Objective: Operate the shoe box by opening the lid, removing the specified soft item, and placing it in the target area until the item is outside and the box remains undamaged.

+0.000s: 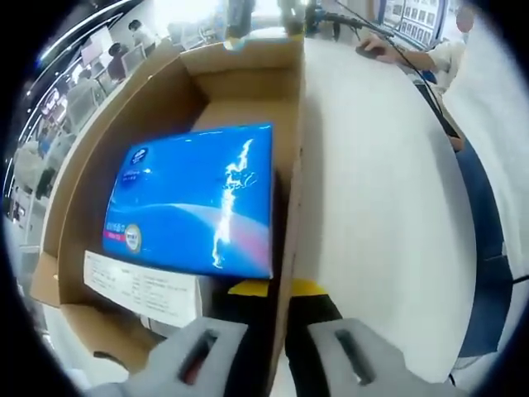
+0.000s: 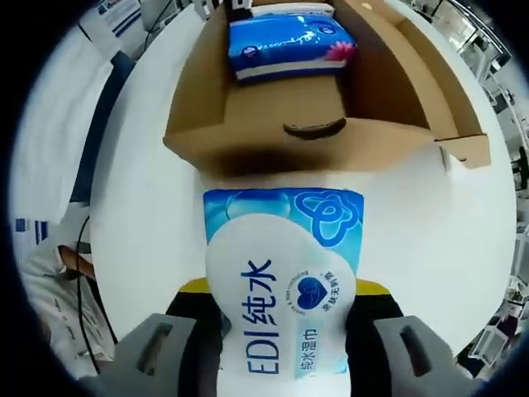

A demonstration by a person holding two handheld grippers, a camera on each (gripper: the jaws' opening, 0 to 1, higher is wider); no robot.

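Observation:
The brown cardboard shoe box (image 1: 240, 83) stands with its lid off on a white table, and a blue soft tissue pack (image 1: 194, 203) lies inside it. My left gripper (image 1: 277, 356) is open, its jaws straddling the box's near side wall (image 1: 289, 207) without closing on it. In the right gripper view the same box (image 2: 273, 124) lies ahead with the blue pack (image 2: 289, 41) in it. My right gripper (image 2: 281, 351) is shut on a light blue and white wet-wipes pack (image 2: 281, 289), held outside the box over the table.
A white printed label (image 1: 140, 285) is stuck on the box floor near my left jaws. The white table (image 1: 388, 207) spreads beside the box. A person's hand (image 1: 380, 50) rests at the table's far edge, and a sleeve (image 2: 62, 265) shows at the left.

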